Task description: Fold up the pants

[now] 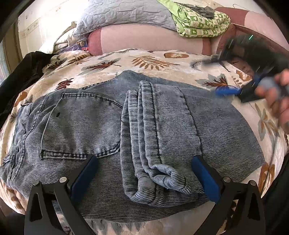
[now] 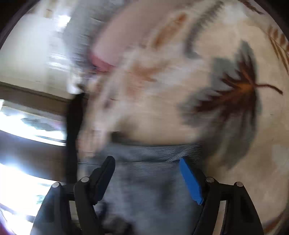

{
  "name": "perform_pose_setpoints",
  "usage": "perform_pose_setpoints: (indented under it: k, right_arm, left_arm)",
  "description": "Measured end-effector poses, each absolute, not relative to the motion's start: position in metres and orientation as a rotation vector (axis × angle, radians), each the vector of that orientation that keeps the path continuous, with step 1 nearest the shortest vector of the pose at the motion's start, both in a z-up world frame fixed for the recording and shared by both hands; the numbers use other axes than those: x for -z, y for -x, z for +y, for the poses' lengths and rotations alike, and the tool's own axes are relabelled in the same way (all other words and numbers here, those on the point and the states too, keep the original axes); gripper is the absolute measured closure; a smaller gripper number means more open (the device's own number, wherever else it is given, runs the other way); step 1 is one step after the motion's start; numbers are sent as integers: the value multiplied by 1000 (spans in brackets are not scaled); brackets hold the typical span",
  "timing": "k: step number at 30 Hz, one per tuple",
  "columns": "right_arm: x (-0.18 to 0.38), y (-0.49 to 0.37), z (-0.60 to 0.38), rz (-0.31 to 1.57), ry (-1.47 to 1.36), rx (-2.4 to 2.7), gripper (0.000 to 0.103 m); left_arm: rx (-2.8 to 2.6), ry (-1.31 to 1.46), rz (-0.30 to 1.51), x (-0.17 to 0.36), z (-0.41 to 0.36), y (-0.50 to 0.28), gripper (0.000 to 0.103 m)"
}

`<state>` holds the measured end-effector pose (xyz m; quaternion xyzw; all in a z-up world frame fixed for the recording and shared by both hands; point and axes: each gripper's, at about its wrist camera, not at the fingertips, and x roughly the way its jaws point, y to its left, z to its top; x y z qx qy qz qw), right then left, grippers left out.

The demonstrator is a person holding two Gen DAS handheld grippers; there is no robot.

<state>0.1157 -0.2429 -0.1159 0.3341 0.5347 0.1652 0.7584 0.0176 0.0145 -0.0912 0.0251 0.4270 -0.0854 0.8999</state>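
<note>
Nearest in the left wrist view, the left tongs (image 1: 144, 173) stand wide, their blue pads on either side of the folded leg ends, pressing on nothing. The pants (image 1: 112, 126), blue-grey ribbed denim, lie flat on the bed's leaf-print blanket (image 1: 148, 59), waistband and back pocket to the left, the legs doubled back into a narrow stack across the middle. This view alone shows the whole garment. Further right, a blurred hand (image 1: 274, 97) carries the right tongs (image 1: 227, 91) just above the blanket, near the pants' far right edge. Beyond the blanket sit a pink cushion (image 1: 150, 38), a grey quilt (image 1: 126, 14) and a green patterned cloth (image 1: 198, 21); a dark garment (image 1: 25, 72) lies at the left edge.

The right wrist view is heavily smeared. It shows the right tongs (image 2: 147, 178) spread wide over a strip of the pants (image 2: 144, 180), nothing gripped between them, and past that a large leaf on the blanket (image 2: 162, 108). A bright window (image 2: 27, 117) appears at left, seen only here.
</note>
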Motion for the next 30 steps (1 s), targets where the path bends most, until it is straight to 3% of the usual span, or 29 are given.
perform_pose_setpoints:
  k: [9,12,14,20,22,24,25,30]
  right_arm:
    - [65,-63,-228,1067,-755,-505,25]
    - [93,-39,-216,1150,-747,-531,19]
    - [126,-36,-215,1217,-740,-479,23]
    - [74,-12,-220,1089,-769,-574,23]
    - [78,2,-223,1073,-788,-607,17]
    - [106,7,-227,1136,-771,-555,12]
    - [125,7,-228,1180,-786,-520,16]
    - [81,20,-228,1053,-796,-602,15]
  left_arm:
    - [166,33,773,66,34,-4,0]
    - [177,62,793,68,36,-8,0]
    - [177,24,922,89,29,-21,0]
    - [138,72,761,43,45,3,0]
    - [91,92,734,35,59,12,0]
    - [20,134,753,34,77,16,0]
    - [-6,159,768,36,86,16,0]
    - [-134,254,789,31,124,26,0]
